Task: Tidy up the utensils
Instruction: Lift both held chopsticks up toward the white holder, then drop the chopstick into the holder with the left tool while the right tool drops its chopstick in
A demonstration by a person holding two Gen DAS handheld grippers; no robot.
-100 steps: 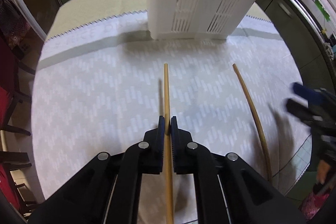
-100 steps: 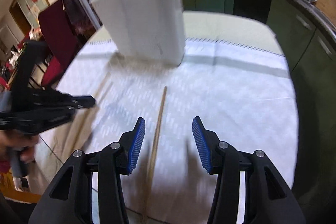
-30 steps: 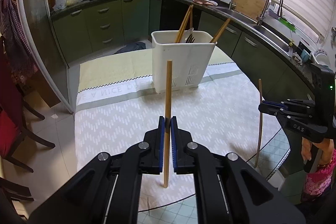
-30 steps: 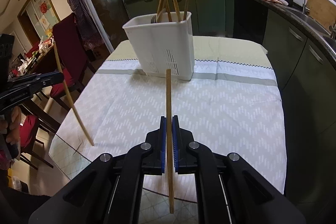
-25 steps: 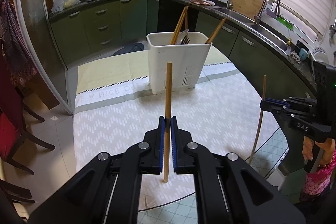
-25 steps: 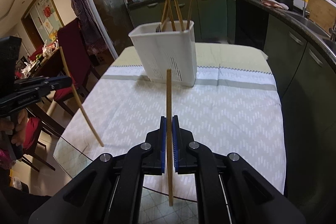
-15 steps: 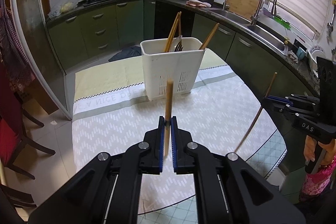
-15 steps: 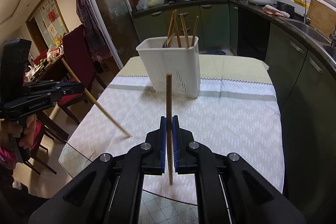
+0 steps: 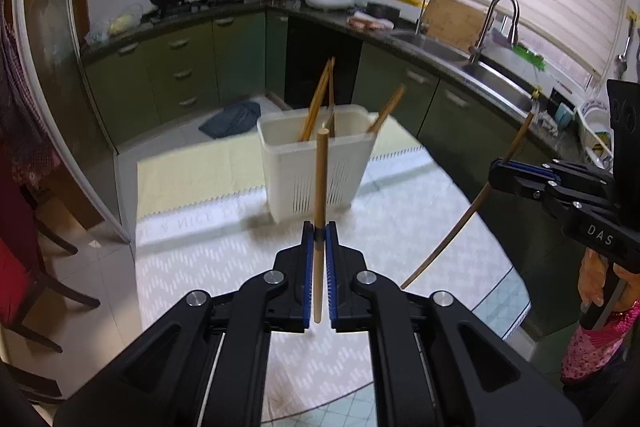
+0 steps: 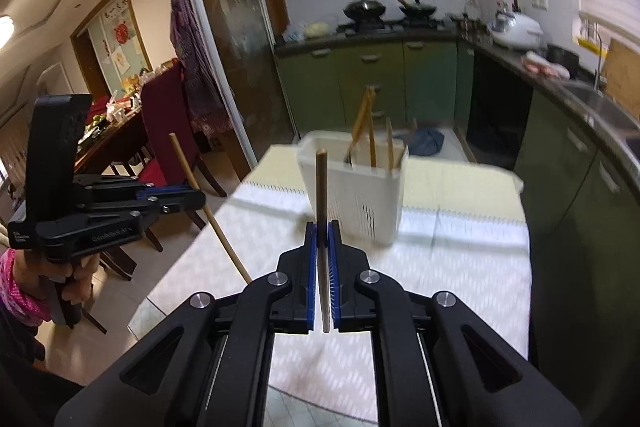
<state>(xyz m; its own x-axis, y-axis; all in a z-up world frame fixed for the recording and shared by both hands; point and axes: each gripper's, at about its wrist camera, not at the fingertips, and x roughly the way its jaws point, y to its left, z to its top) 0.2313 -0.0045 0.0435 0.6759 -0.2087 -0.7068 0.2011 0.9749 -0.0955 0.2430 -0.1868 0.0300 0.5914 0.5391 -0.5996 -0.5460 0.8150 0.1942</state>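
Each hand-held gripper, left and right, pinches one upright chopstick; the white utensil holder stands straight ahead near the table's far edge, about equally distant from both.

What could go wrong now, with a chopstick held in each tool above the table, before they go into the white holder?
1. The left tool pinches its chopstick low down, so the long free end could pivot or slip on the way.
2. The white holder already has chopsticks leaning out of it; a new stick could hit them or its rim.
3. The right tool and its chopstick head for the same holder, so the sticks may collide.
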